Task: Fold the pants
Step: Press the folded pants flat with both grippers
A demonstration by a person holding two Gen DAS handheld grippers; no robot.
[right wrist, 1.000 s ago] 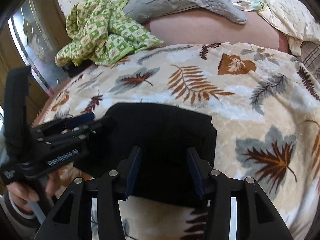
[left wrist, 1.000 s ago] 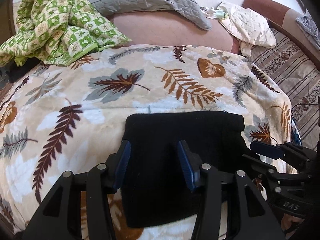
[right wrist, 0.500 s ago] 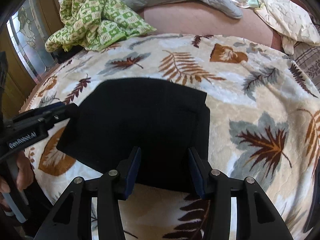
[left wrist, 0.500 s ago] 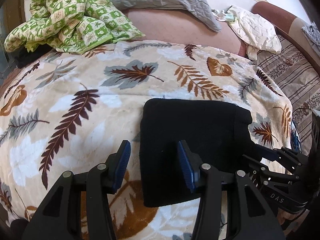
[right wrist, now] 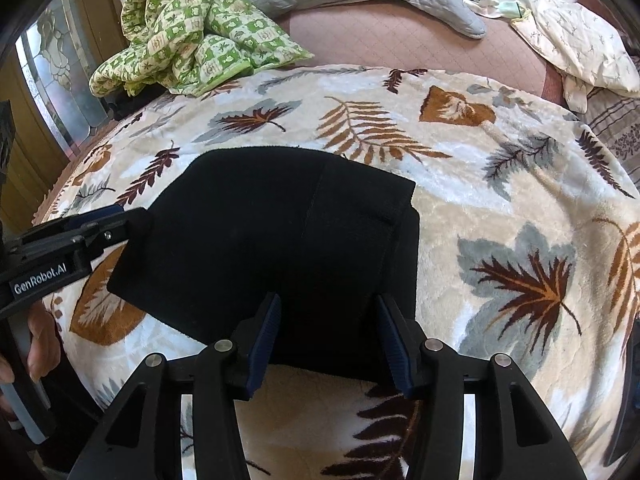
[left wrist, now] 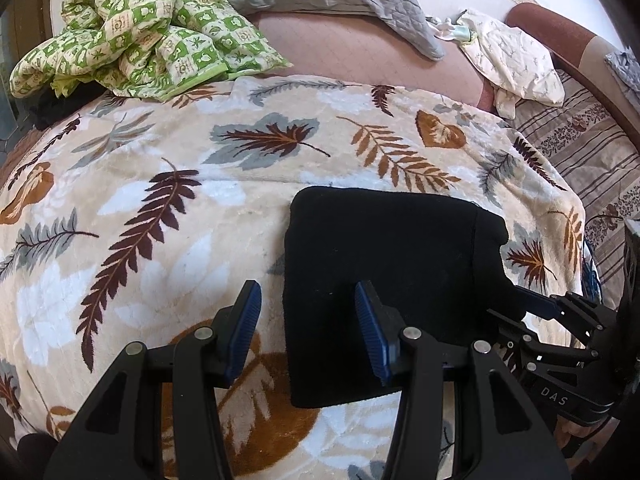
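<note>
Two gaping grippers, left gripper (left wrist: pixel 308 328) and right gripper (right wrist: pixel 328 336), over black pants (right wrist: pixel 280 240), seemingly folded, on leaf-print blanket (left wrist: pixel 140 208).

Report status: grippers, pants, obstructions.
Left gripper open, empty. Right gripper open, empty. Pants folded into a flat block on the blanket. Nothing on the pants.

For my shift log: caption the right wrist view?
Folded black pants lie on leaf-print blanket; right gripper open above their near edge.
</note>
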